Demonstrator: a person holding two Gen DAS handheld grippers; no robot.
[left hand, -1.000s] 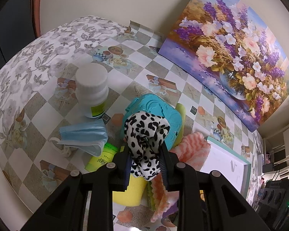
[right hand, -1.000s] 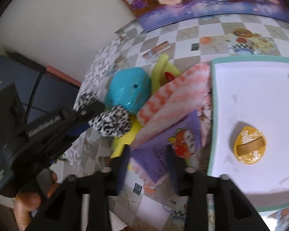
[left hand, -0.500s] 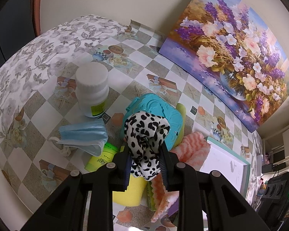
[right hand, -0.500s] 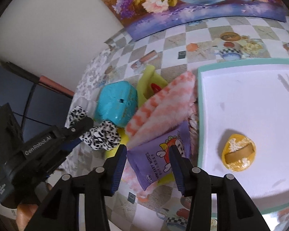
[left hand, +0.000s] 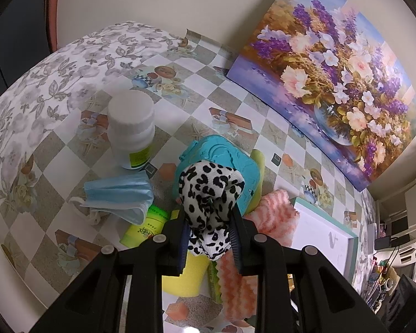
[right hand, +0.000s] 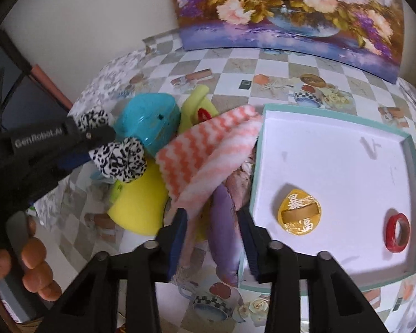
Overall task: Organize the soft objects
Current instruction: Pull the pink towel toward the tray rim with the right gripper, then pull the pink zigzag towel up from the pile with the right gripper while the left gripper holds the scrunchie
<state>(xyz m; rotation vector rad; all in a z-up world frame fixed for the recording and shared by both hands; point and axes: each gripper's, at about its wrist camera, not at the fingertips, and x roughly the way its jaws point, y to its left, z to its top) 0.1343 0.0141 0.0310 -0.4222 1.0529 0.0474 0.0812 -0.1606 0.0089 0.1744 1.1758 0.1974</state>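
Note:
My left gripper (left hand: 208, 236) is shut on a black-and-white spotted cloth (left hand: 210, 191), held above the pile. It also shows at the left of the right wrist view, as the left gripper (right hand: 102, 147) with the spotted cloth (right hand: 119, 161). My right gripper (right hand: 212, 238) points down at the pile, jaws closing on a purple snack packet (right hand: 224, 222) that stands edge-on and squeezed between the pads. A corner of the pink-and-white striped cloth (right hand: 208, 155) hangs against the left pad. A blue face mask (left hand: 119, 194) lies flat on the table.
A teal case (right hand: 149, 122), a yellow sponge (right hand: 141, 202) and a green tube (left hand: 147, 227) crowd the pile. A white bottle (left hand: 131, 130) stands behind the mask. The white teal-rimmed tray (right hand: 332, 144) holds a gold charm (right hand: 299, 212) and a red ring (right hand: 398, 231). A flower painting (left hand: 332, 69) leans on the wall.
The right jaws have narrowed onto the purple packet, which went from lying flat to standing edge-on. The right view swung, bringing more of the tray and the red ring in. The left gripper has stayed put.

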